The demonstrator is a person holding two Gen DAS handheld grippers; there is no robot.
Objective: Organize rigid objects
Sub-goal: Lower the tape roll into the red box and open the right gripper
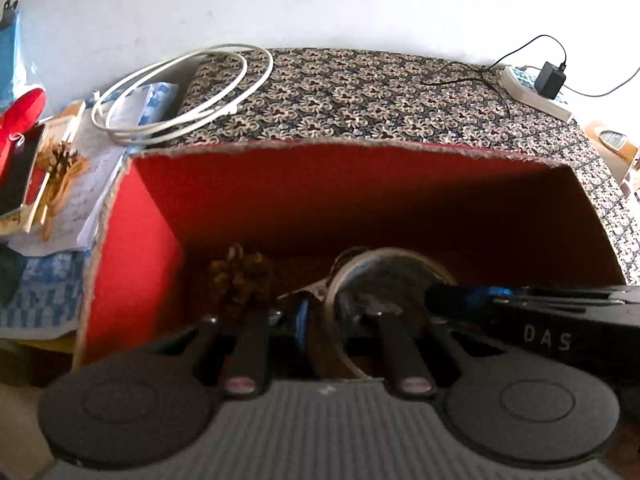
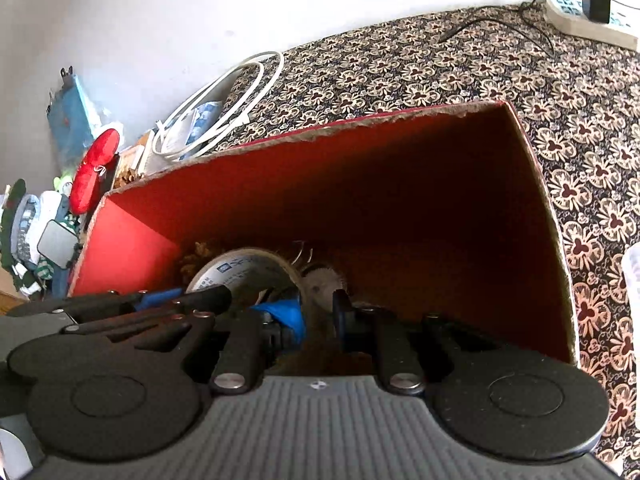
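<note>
A red cardboard box (image 1: 132,240) stands open on a patterned cloth; it also shows in the right wrist view (image 2: 132,248). Inside lie a pine cone (image 1: 244,276), a round tin lid (image 1: 384,276) and a toothed metal disc (image 2: 322,286). The lid shows printed text in the right wrist view (image 2: 236,272). My left gripper (image 1: 320,320) reaches into the box, jaws apart, over the lid's edge. My right gripper (image 2: 316,316) is also low in the box, jaws apart, with a blue object (image 2: 286,316) by its left finger. The other gripper's body (image 1: 552,320) crosses the right side.
A white coiled cable (image 1: 180,92) lies behind the box. A power strip with a black adapter (image 1: 548,84) sits at the back right. Books, papers and a red object (image 1: 20,120) pile up at the left. A wall runs behind.
</note>
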